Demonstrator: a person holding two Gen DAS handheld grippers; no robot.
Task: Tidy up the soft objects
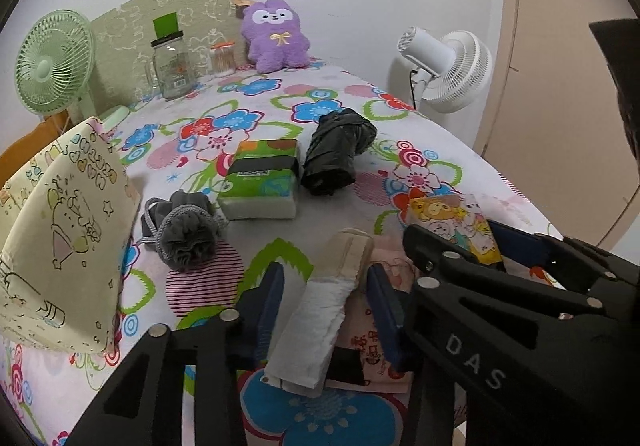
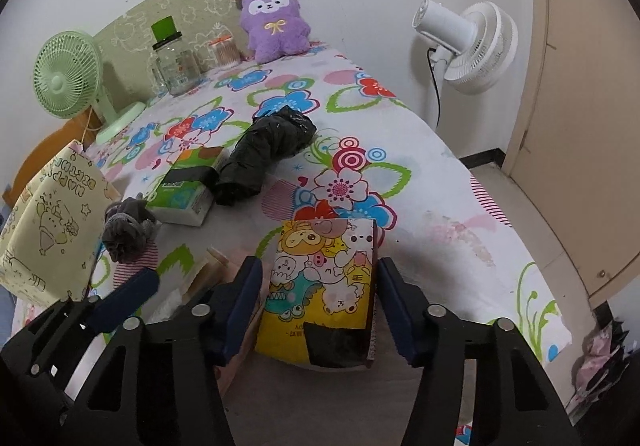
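A folded white and beige cloth [image 1: 316,310] lies on a pink printed cloth [image 1: 380,358] on the flowered bedsheet [image 1: 280,238]. My left gripper [image 1: 324,274] straddles the white cloth, its blue pads [image 1: 264,310] on either side with a gap showing on the right, so it is open. A yellow cartoon tissue pack [image 2: 324,286] lies between the pads of my right gripper [image 2: 320,264]. Those pads [image 2: 396,306] stand close to its sides without clearly pressing. In the left wrist view the pack [image 1: 452,221] rests on the sheet under the right gripper's finger [image 1: 516,242].
Beyond lie a grey drawstring pouch [image 1: 184,234], a green tissue pack [image 1: 260,181] and a black crumpled bundle [image 1: 336,153]. A cream gift bag [image 1: 60,238] stands at the left. A purple plush [image 1: 276,33], glass jar [image 1: 172,65], green fan [image 1: 52,65] and white fan [image 1: 448,65] line the back.
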